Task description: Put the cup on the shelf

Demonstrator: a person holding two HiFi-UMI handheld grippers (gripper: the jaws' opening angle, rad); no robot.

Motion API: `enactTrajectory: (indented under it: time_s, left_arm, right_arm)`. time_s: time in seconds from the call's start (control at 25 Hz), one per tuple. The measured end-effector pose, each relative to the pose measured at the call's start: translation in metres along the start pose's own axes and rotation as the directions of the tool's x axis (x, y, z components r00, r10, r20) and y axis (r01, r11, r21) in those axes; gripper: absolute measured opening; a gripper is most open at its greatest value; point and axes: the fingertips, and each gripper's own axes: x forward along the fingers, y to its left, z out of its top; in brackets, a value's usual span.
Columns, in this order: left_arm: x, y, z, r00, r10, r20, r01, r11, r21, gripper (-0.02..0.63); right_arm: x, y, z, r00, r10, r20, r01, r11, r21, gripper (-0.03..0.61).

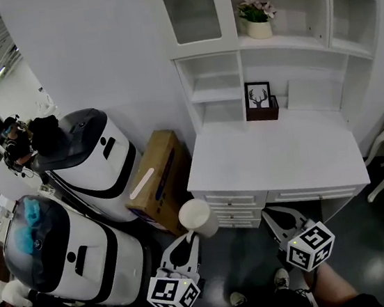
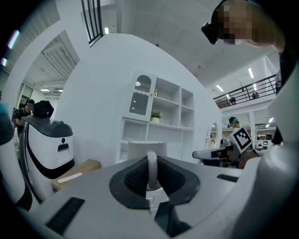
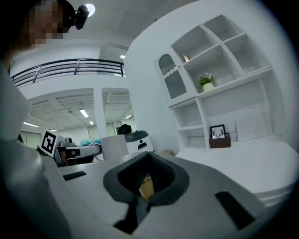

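The cup is plain white, cylindrical, with a loop handle on its side. It hangs in the air, gripped by that handle between the left tongs, and in the left gripper view its body stands upright just past the pads, handle turned back toward the camera. It is low and in front of the desk's left front corner, well apart from the shelf. The shelf is a white open-compartment unit standing along the back of the desk, its boards level, with several compartments bare.
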Motion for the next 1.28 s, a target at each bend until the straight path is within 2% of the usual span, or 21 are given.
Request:
enactTrajectory:
  time_s: [0.6, 0.84, 1.28]
  left_arm:
    - [-0.011, 0.019, -0.003, 0.998, -0.063, 0.0, 0.063, 0.998, -0.002, 0.037]
    - [0.001, 0.015, -0.002, 0.998, -0.055, 0.003, 0.055, 0.998, -0.001, 0.037]
    - [0.04, 0.008, 0.005, 1.0, 0.02, 0.016, -0.02, 1.0, -0.009, 0.037]
  right_arm:
    - [0.008, 0.028, -0.01, 0.999, -0.052, 0.015, 0.052, 0.999, 0.01, 0.003]
    - [0.013, 0.013, -0.005, 0.999, -0.043, 0.011, 0.043, 0.999, 0.007, 0.003]
    - [0.034, -0.033, 0.013, 1.0, 0.022, -0.001, -0.022, 1.0, 0.001, 0.003]
